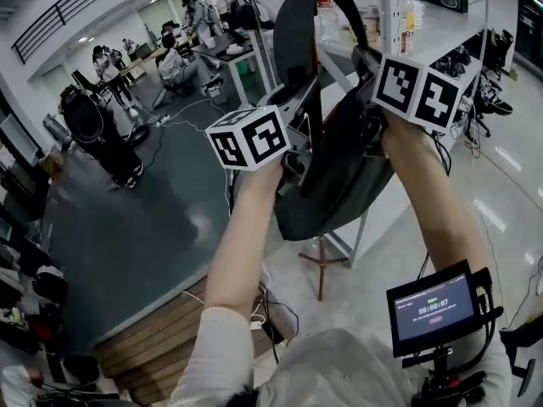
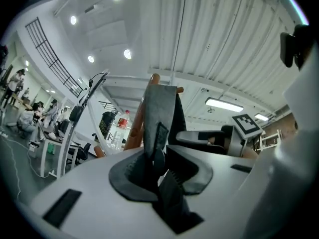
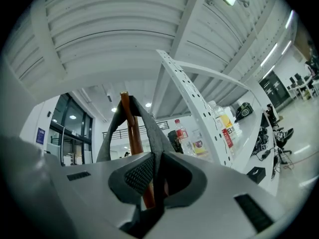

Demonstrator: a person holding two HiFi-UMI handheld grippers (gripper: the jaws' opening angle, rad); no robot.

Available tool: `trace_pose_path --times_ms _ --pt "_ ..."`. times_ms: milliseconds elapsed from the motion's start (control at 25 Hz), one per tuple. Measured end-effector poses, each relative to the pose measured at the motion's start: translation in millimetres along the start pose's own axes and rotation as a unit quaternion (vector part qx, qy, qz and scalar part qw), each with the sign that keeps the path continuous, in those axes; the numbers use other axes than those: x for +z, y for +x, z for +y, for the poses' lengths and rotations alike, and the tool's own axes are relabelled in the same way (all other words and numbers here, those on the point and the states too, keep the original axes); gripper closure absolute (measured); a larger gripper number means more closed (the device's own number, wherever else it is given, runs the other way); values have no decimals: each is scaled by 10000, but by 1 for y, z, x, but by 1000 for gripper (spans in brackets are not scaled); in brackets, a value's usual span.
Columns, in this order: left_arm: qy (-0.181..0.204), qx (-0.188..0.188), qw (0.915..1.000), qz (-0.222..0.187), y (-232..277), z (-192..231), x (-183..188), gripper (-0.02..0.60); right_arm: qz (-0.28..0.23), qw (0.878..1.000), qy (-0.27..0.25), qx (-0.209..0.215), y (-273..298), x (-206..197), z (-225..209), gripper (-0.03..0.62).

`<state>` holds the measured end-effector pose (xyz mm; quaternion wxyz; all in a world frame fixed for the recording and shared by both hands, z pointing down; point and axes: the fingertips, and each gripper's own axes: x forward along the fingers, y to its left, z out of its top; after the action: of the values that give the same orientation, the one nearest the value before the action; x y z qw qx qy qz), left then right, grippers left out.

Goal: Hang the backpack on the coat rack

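A dark backpack (image 1: 339, 176) hangs in the air against the brown wooden coat rack (image 1: 321, 265), whose foot stands on the floor below it. My left gripper (image 1: 293, 142) is shut on a backpack strap (image 2: 160, 114), with the rack's pole (image 2: 133, 131) just behind. My right gripper (image 1: 370, 64) is shut on the grey top loop (image 3: 145, 126). That loop runs around the top of the pole (image 3: 128, 114), and the pole's tip pokes out above it. My right gripper's marker cube (image 2: 247, 125) shows in the left gripper view.
A white perforated shelf frame (image 3: 197, 111) with bottles (image 3: 225, 128) stands right beside the rack. A white desk (image 1: 441, 32) lies to the right. A small screen (image 1: 431, 308) sits on my chest rig. People (image 1: 106, 138) stand far off; a wooden platform (image 1: 161, 342) lies below.
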<state>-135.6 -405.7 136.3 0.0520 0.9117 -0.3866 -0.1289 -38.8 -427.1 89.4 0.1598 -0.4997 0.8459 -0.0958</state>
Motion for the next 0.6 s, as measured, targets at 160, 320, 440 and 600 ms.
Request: trace_pose_path --times_ms 160,320,440,600 --pt "368 28 9992 -176 -4 -9 -6 491 -246 9994 -158 207 -12 -4 6 553" --pt "684 16 9969 -398 -6 -8 -19 491 -503 9973 -303 446 -13 -16 10 553" --pt "902 167 9944 -523 -4 -6 -25 491 -696 9954 -431 489 -14 -20 12 551" --pt "1082 269 9911 -722 -7 -10 -29 491 -855 9939 -493 501 -20 -21 10 551"
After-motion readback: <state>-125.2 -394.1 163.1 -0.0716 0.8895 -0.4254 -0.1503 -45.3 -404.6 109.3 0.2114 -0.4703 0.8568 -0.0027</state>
